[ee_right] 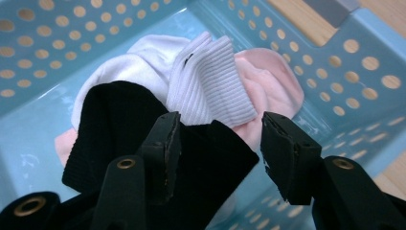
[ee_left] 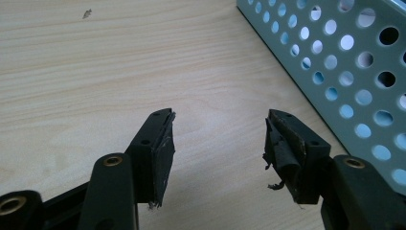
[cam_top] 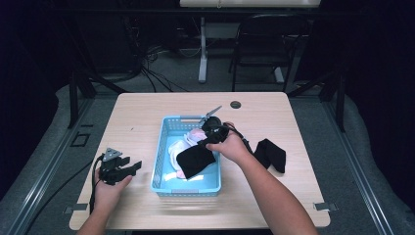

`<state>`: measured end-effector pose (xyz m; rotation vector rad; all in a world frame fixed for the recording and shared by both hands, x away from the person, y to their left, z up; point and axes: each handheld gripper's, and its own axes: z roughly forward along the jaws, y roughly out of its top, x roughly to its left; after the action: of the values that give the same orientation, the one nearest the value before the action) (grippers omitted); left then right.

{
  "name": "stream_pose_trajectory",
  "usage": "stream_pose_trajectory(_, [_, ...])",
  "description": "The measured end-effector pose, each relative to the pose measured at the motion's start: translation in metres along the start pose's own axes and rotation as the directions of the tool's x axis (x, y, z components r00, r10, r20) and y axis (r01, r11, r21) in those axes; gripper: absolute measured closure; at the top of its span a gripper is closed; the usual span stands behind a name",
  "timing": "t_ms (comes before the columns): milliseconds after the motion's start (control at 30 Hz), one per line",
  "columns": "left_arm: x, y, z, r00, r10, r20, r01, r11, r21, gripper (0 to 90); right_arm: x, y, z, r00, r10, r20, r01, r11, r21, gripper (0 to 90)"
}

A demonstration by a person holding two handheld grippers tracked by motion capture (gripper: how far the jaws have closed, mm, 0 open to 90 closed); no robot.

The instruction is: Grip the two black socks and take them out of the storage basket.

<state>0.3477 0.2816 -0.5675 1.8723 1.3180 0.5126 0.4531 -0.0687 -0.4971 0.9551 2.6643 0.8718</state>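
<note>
A light-blue perforated basket point(cam_top: 159, 161) sits mid-table and holds white socks point(cam_top: 175, 148) and a pink sock point(cam_top: 196, 134). A black sock point(cam_top: 195, 159) lies draped over them toward the basket's right wall. My right gripper point(cam_top: 205, 137) hovers over the basket. In the right gripper view its jaws are open point(ee_right: 218, 139) just above the black sock point(ee_right: 115, 120), with a ribbed white sock point(ee_right: 210, 81) and the pink sock point(ee_right: 268, 81) beyond. A second black sock point(cam_top: 271, 154) lies on the table right of the basket. My left gripper point(cam_top: 131, 164) rests open left of the basket, nothing between its jaws point(ee_left: 218, 139).
The wooden table point(cam_top: 142, 117) has bare room behind the basket and along its left side. The basket wall point(ee_left: 335, 62) stands close to the right of my left gripper. A cable hole point(cam_top: 236, 104) sits near the far edge. A chair point(cam_top: 264, 44) stands beyond the table.
</note>
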Motion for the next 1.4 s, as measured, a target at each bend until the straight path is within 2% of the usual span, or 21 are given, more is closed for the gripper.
stream_pose_trajectory(33, [0.000,0.000,0.000,1.0000,0.000,0.000,0.000,1.0000,0.000,43.5,0.001,0.001,0.003,1.0000,0.001,-0.001,-0.001,1.000,0.005,48.2])
stream_pose_trajectory(67, [0.000,0.000,0.000,1.0000,0.000,0.001,0.000,1.0000,0.000,43.4,0.002,0.004,0.007,0.9999,-0.017,-0.002,0.017,0.999,0.032,47.9])
stream_pose_trajectory(167, [0.001,0.000,-0.001,1.0000,-0.001,0.003,0.001,1.0000,-0.004,43.5,0.002,0.004,0.011,0.9998,-0.018,-0.005,0.018,0.999,0.033,48.6])
stream_pose_trajectory(300, [0.002,0.000,-0.002,1.0000,0.000,0.003,0.000,1.0000,0.005,43.5,0.003,0.004,0.011,0.9987,-0.017,-0.048,0.020,0.998,0.054,58.7])
stream_pose_trajectory(333, [0.002,0.000,-0.001,1.0000,-0.003,0.000,0.003,1.0000,-0.007,43.5,0.004,0.002,0.009,0.9978,-0.031,-0.058,0.035,0.997,0.067,65.4])
stream_pose_trajectory(400, [0.002,0.000,-0.001,1.0000,-0.004,0.000,0.004,1.0000,-0.006,43.5,0.004,0.002,0.008,0.9977,-0.036,-0.057,0.040,0.997,0.073,67.9])
stream_pose_trajectory(467, [0.002,0.001,-0.002,1.0000,-0.002,0.000,0.002,1.0000,0.003,43.4,0.004,-0.002,0.005,0.9968,-0.034,-0.073,0.039,0.996,0.075,78.8])
stream_pose_trajectory(500, [0.002,0.000,-0.001,1.0000,-0.001,0.000,0.001,1.0000,-0.001,43.4,0.004,-0.002,0.005,0.9968,-0.034,-0.073,0.039,0.996,0.075,78.8])
stream_pose_trajectory(533, [0.002,0.000,-0.001,1.0000,-0.002,-0.001,0.002,1.0000,-0.005,43.5,0.004,-0.003,0.002,0.9958,-0.044,-0.081,0.050,0.996,0.080,84.0])
stream_pose_trajectory(667, [0.001,0.000,-0.001,1.0000,-0.001,-0.001,0.001,1.0000,-0.002,43.4,0.005,-0.005,-0.003,0.9947,-0.046,-0.092,0.052,0.997,0.064,85.5])
stream_pose_trajectory(867, [0.002,0.000,-0.002,1.0000,0.000,-0.004,0.000,1.0000,0.001,43.5,0.010,-0.004,-0.019,0.9937,-0.037,-0.106,0.037,0.999,-0.008,86.3])
stream_pose_trajectory(967, [0.002,0.000,-0.001,1.0000,-0.002,-0.007,0.002,1.0000,-0.002,43.5,0.014,0.000,-0.034,0.9929,-0.049,-0.108,0.042,0.997,-0.067,86.5])
stream_pose_trajectory(1000, [0.002,0.000,-0.001,1.0000,-0.002,-0.007,0.002,1.0000,-0.003,43.5,0.015,0.002,-0.040,0.9925,-0.063,-0.105,0.056,0.996,-0.072,86.5])
stream_pose_trajectory(1133, [0.002,0.000,-0.001,1.0000,-0.001,-0.007,0.001,1.0000,-0.001,43.5,0.024,0.008,-0.058,0.9922,-0.086,-0.090,0.073,0.987,-0.140,86.6])
stream_pose_trajectory(1200, [0.002,0.000,-0.001,1.0000,-0.002,-0.008,0.002,1.0000,-0.001,43.5,0.029,0.014,-0.074,0.9914,-0.104,-0.080,0.088,0.979,-0.181,86.6])
stream_pose_trajectory(1233, [0.002,0.000,-0.001,1.0000,-0.002,-0.008,0.002,1.0000,-0.001,43.4,0.029,0.014,-0.074,0.9914,-0.104,-0.080,0.088,0.979,-0.181,86.6])
stream_pose_trajectory(1400, [0.001,0.000,-0.001,1.0000,-0.002,-0.008,0.002,1.0000,-0.001,43.5,0.032,0.023,-0.095,0.9909,-0.120,-0.060,0.103,0.967,-0.233,86.6])
